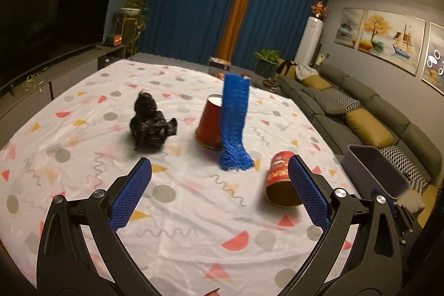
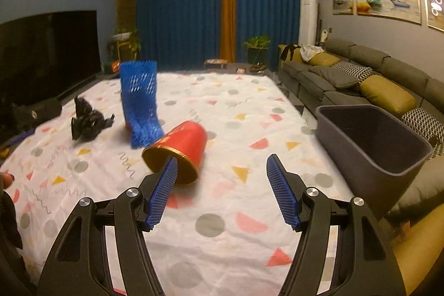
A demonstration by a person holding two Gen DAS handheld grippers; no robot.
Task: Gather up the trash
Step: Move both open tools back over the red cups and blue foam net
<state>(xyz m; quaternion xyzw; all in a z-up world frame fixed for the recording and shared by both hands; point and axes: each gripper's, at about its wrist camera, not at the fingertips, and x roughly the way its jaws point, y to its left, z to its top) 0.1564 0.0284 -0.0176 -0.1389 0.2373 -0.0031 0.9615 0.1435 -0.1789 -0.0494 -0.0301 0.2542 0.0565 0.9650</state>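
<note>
On the patterned tablecloth [image 1: 177, 212] lie a crumpled black bag [image 1: 151, 124], an upside-down red cup [image 1: 208, 124] and a blue foam net [image 1: 234, 124] standing in front of it. A second red cup [image 1: 277, 179] with a gold inside lies on its side. My left gripper [image 1: 219, 161] is open and holds nothing, short of the net, with the lying cup beside its right finger. My right gripper [image 2: 223, 158] is open too. Its left fingertip [image 2: 170, 171] overlaps the rim of the lying cup [image 2: 180, 149]. The net [image 2: 141, 107] and bag [image 2: 88, 121] lie farther left.
A dark grey bin [image 2: 371, 140] stands at the table's right edge, beside a grey sofa [image 2: 347, 79] with cushions. A large TV [image 1: 47, 18] on a low cabinet runs along the left. Blue curtains [image 1: 194, 4] close the far wall.
</note>
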